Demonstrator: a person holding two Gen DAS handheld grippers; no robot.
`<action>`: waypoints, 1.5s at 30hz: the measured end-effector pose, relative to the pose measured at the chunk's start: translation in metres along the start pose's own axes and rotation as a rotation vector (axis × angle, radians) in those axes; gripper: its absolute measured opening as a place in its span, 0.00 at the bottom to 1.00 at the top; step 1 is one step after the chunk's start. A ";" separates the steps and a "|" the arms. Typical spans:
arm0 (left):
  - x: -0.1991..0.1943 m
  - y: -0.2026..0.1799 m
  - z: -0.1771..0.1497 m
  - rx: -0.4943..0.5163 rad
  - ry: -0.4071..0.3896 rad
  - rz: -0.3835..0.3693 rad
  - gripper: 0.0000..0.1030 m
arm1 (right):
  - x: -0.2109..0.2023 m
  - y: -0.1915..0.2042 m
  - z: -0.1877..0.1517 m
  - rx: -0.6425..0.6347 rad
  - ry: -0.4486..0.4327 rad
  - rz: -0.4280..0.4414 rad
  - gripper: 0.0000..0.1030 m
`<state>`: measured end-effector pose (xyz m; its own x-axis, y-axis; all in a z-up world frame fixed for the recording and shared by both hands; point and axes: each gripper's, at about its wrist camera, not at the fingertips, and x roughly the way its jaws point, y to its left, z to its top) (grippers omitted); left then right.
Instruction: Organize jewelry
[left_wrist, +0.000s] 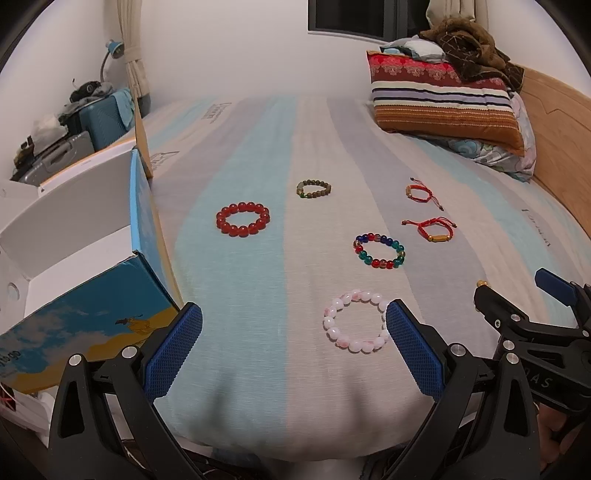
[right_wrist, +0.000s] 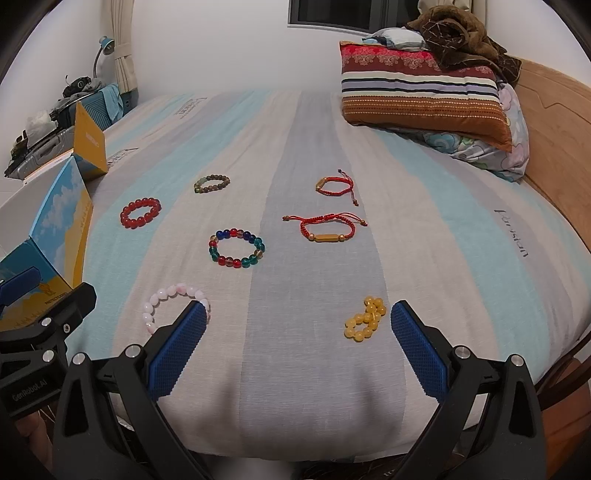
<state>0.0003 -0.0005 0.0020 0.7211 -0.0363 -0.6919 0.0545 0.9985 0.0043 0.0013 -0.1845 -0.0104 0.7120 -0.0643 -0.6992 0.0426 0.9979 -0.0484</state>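
Striped bed (right_wrist: 295, 369) carries seven bracelets, none in the open box (left_wrist: 74, 229) at left yet. Left gripper (left_wrist: 293, 343) fingers spread, near pink bracelet (left_wrist: 356, 321); right gripper (right_wrist: 297, 343) fingers spread beside yellow bracelet (right_wrist: 365, 318). Task looks barely started.

Left wrist view: the right finger pad (left_wrist: 413, 349) covers the right edge of the pink bracelet (left_wrist: 355, 321). The yellow bracelet (left_wrist: 480, 283) shows one bead only, the rest behind the right gripper (left_wrist: 517, 302). The box (left_wrist: 85, 258) is cut off at the left edge; its contents are not visible.

Right wrist view: the left finger pad (right_wrist: 177, 350) hides the pink bracelet's near side. Print on the sheet (right_wrist: 511, 232) is too blurred to read.
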 end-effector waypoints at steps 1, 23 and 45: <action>0.001 0.000 -0.001 0.000 0.000 -0.001 0.95 | 0.000 -0.001 0.000 0.001 0.000 -0.001 0.93; 0.086 -0.043 -0.009 0.066 0.153 -0.085 0.95 | 0.079 -0.056 -0.005 0.081 0.137 -0.027 0.93; 0.111 -0.041 -0.014 0.107 0.185 -0.061 0.14 | 0.123 -0.091 -0.012 0.190 0.252 -0.004 0.18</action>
<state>0.0683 -0.0446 -0.0855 0.5758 -0.0781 -0.8139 0.1740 0.9843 0.0286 0.0767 -0.2832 -0.1006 0.5166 -0.0437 -0.8551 0.1922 0.9791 0.0661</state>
